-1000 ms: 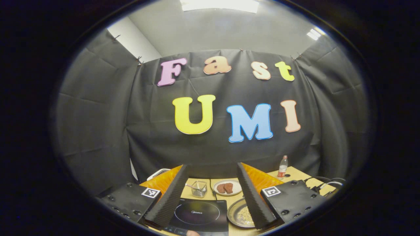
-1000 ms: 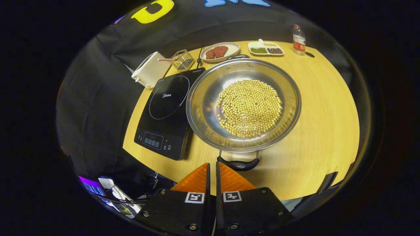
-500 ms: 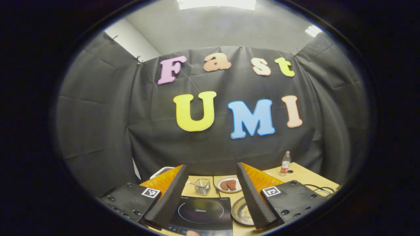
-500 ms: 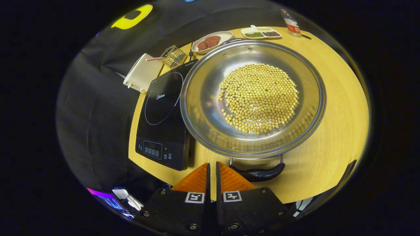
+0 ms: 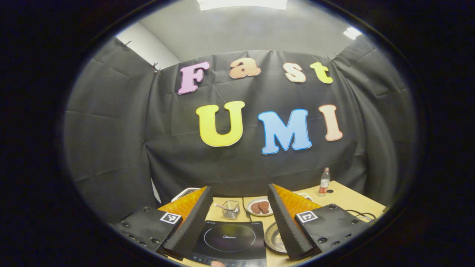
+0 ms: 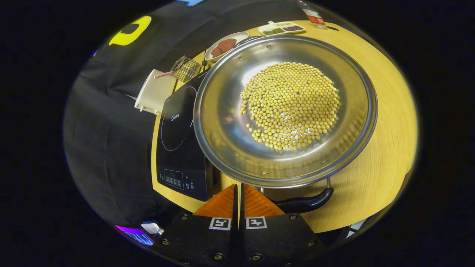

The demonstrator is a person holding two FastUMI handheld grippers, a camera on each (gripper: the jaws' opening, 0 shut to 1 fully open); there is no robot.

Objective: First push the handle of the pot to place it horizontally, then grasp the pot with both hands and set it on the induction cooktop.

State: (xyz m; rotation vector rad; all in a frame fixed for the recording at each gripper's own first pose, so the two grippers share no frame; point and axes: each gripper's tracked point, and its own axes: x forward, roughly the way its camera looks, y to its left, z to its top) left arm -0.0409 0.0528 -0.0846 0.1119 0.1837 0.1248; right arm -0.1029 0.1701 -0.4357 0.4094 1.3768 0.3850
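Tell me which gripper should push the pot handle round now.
Right. The right gripper, shut, sits beside the pot's near handle. The left gripper is open, facing the induction cooktop.

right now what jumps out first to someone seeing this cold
The big steel pot heaped with yellow beans dominates the right gripper view, sitting on the wooden table right of the black induction cooktop. The right gripper, fingers together, sits just left of the pot's near black handle.
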